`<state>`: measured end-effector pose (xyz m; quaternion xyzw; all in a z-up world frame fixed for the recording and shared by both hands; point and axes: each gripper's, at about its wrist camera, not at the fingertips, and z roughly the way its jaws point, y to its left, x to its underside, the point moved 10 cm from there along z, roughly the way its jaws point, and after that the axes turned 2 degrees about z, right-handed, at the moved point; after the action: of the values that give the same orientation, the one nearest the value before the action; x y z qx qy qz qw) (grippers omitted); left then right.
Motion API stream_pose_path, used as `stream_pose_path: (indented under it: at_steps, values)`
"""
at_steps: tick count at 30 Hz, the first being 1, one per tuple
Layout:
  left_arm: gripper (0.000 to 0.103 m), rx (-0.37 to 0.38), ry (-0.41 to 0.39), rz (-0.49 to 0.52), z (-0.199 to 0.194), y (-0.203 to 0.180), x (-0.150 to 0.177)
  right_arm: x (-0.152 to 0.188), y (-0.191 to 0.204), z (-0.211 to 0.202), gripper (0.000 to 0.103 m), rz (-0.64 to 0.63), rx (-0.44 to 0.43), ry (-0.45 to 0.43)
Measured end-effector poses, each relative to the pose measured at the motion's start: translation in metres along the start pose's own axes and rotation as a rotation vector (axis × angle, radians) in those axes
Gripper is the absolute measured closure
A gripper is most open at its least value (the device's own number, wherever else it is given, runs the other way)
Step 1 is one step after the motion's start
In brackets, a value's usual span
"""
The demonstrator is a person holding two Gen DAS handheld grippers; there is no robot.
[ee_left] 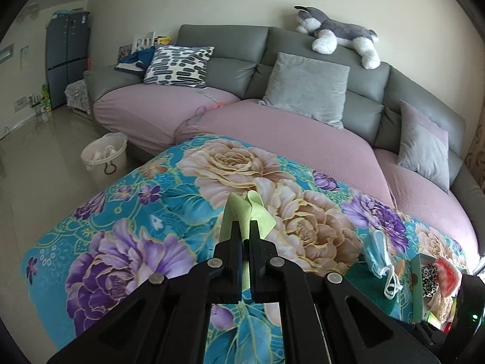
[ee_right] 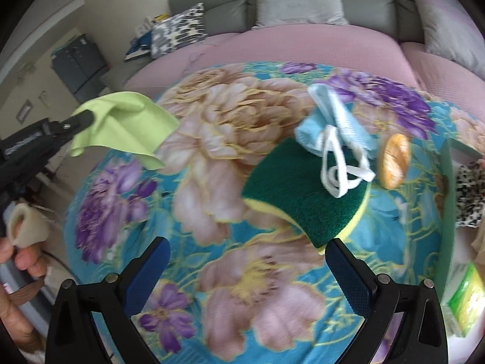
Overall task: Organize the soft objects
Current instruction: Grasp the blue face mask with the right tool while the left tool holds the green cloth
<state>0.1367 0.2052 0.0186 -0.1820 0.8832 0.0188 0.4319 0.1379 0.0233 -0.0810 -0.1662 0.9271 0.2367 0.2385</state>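
My left gripper (ee_left: pixel 245 227) is shut on a light green cloth (ee_left: pixel 242 212) and holds it above the floral blanket (ee_left: pixel 127 242). The cloth (ee_right: pixel 121 124) and the left gripper (ee_right: pixel 85 116) also show at the left of the right wrist view. My right gripper (ee_right: pixel 248 251) is open and empty over the blanket (ee_right: pixel 212 139). Just past its right finger lies a green and yellow sponge (ee_right: pixel 291 194) with a blue face mask (ee_right: pixel 330 127) on it. The mask (ee_left: pixel 379 251) and the sponge (ee_left: pixel 360 279) also show at the right of the left wrist view.
A green box (ee_right: pixel 448 212) at the right holds a leopard-print item (ee_right: pixel 471 194) and other soft things. An orange round object (ee_right: pixel 394 160) lies by the mask. Behind are the pink and grey sofa (ee_left: pixel 272 127), cushions, a plush husky (ee_left: pixel 336 30) and a bin (ee_left: pixel 104 157).
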Motion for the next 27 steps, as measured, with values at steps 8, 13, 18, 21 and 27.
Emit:
stream_pose_path:
  at_steps: [8, 13, 18, 21, 27]
  values:
    - [0.100, 0.008, 0.014, 0.004, 0.004, -0.002, 0.003, 0.000, -0.007, -0.006, 0.000, 0.058, -0.041, -0.012]
    - [0.100, 0.017, 0.025, 0.000, 0.007, -0.003, 0.005, -0.012, -0.034, -0.027, 0.000, 0.094, 0.038, -0.084]
    - [0.100, 0.026, 0.040, -0.007, 0.013, -0.004, 0.007, -0.045, -0.056, -0.042, 0.004, 0.023, 0.253, -0.153]
    - [0.100, 0.038, 0.048, -0.004, 0.017, -0.007, 0.008, -0.077, -0.054, -0.037, 0.015, -0.066, 0.299, -0.176]
    - [0.100, 0.048, 0.060, -0.006, 0.022, -0.008, 0.010, -0.107, -0.059, -0.003, 0.042, -0.138, 0.355, -0.128]
